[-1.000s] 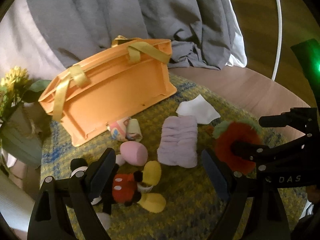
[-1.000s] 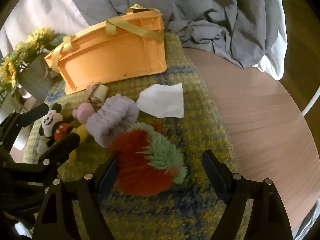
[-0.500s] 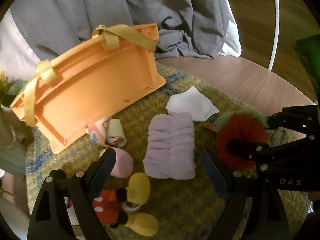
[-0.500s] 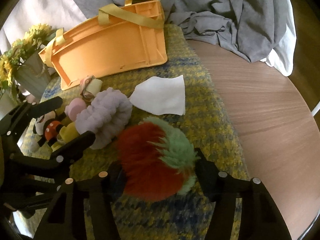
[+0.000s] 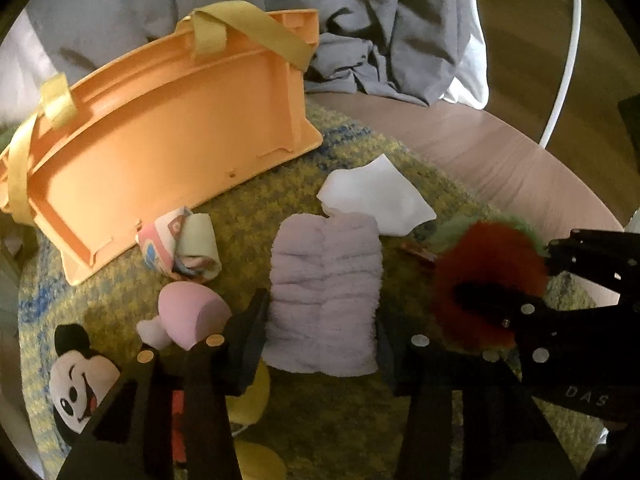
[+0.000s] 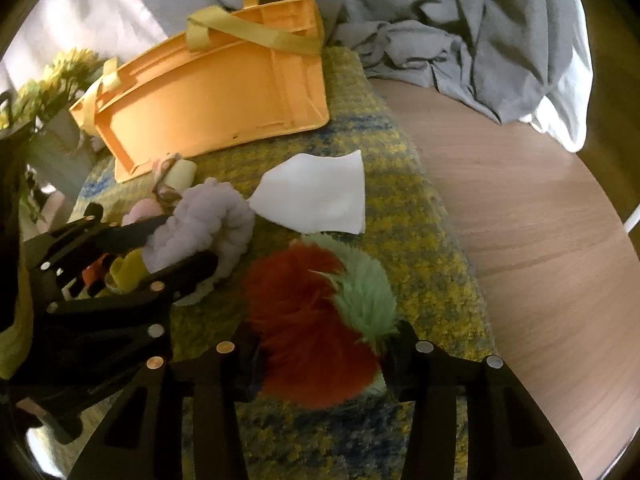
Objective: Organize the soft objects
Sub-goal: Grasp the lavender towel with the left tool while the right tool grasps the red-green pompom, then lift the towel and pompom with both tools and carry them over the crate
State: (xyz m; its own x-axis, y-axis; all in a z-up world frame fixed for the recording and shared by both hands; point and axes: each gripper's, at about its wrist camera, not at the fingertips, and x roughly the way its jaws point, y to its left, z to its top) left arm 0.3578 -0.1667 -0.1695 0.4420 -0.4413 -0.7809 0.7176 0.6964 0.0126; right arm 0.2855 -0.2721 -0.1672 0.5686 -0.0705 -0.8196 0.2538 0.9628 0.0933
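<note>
My left gripper is closed on a fluffy lilac cloth, one finger on each side of it; it also shows in the right wrist view. My right gripper is closed on a red and green furry toy, seen in the left wrist view too. An orange basket with yellow straps stands at the back of the yellow-blue mat. A white cloth, a rolled patterned cloth, a pink plush and a Mickey plush lie on the mat.
Grey bedding lies behind the basket. The round wooden table extends right of the mat. A vase of yellow flowers stands at the left. A white hoop rises at the far right.
Both grippers have closed in: the left has advanced onto the lilac cloth and narrowed on it, the right has narrowed on the red and green toy.
</note>
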